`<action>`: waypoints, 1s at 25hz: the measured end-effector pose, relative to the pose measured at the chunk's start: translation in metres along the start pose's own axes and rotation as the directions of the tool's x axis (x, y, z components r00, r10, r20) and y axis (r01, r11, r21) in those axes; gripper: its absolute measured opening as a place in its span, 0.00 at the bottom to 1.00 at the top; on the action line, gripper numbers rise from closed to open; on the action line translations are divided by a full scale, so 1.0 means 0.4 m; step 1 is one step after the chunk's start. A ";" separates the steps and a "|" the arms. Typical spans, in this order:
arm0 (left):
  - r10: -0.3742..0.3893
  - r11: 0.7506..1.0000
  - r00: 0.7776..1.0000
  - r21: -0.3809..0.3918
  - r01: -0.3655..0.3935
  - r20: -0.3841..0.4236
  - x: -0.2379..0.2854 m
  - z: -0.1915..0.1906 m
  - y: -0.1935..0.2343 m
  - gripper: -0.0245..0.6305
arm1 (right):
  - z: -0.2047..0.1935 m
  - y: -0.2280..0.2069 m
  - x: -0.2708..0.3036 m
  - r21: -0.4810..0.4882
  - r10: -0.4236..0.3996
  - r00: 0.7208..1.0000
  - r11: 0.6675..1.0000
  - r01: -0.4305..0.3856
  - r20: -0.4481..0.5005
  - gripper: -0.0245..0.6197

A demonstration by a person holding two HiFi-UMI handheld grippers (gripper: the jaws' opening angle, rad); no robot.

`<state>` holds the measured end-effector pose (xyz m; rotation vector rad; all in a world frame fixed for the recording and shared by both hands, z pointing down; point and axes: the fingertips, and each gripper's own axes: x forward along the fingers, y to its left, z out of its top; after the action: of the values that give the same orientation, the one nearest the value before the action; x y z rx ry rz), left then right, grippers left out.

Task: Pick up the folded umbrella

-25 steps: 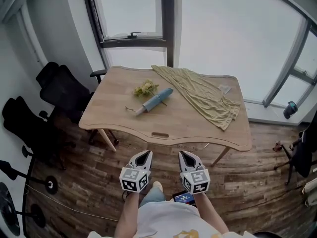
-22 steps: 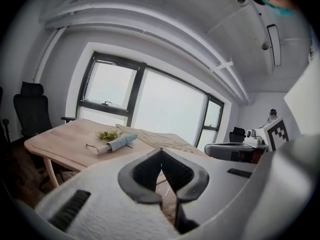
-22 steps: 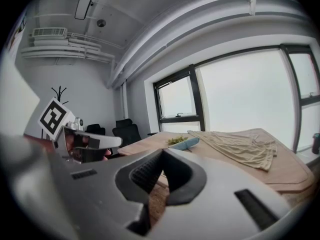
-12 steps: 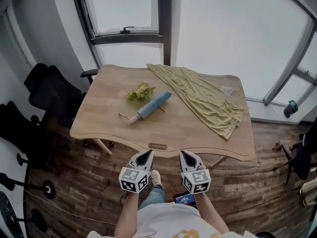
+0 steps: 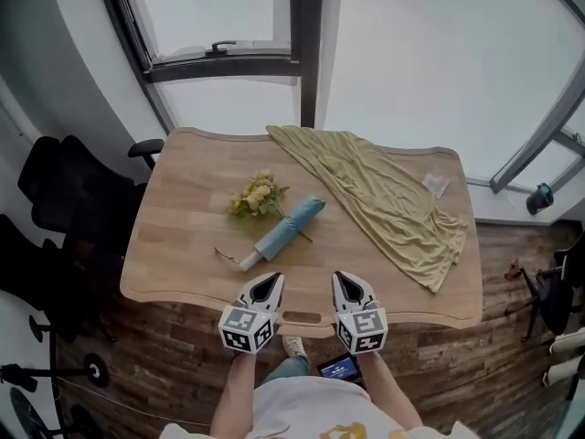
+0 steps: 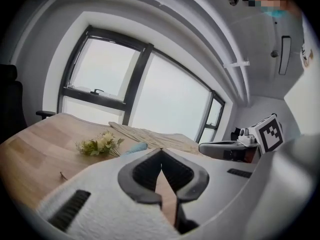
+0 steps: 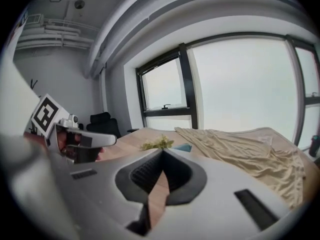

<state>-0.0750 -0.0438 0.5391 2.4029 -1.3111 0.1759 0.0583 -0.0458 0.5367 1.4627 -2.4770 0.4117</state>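
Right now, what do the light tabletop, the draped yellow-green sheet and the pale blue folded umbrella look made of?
The light tabletop: wood, plank seams and grain visible, matte; solid or veneer unclear. The yellow-green sheet: thin soft fabric, lying in fine wrinkles. The pale blue folded umbrella: probably smooth synthetic cloth, rolled tight, with a pale, likely plastic handle.

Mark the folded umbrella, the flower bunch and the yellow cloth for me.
folded umbrella (image 5: 292,226): head view, middle of its blue canopy.
flower bunch (image 5: 255,197): head view, on the yellow blooms.
yellow cloth (image 5: 384,190): head view, middle of the spread fabric.
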 end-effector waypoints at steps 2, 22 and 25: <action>-0.001 1.000 1.000 0.006 0.001 -0.001 0.042 0.024 0.052 0.07 | 0.010 -0.014 0.055 -0.006 -0.018 1.000 1.000 0.018 -0.010 0.05; 0.012 0.999 1.000 0.034 -0.011 -0.007 0.216 0.110 0.163 0.07 | 0.099 -0.129 0.160 0.013 -0.142 0.988 0.990 0.142 0.060 0.05; 0.021 0.998 0.999 0.058 -0.020 -0.029 0.239 0.103 0.166 0.07 | 0.099 -0.147 0.164 0.026 -0.144 0.987 0.989 0.143 0.066 0.05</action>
<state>-0.0804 -0.1668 0.5481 2.4254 -1.3346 0.2577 0.0768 -0.1402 0.5290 1.6776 -2.4044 0.3673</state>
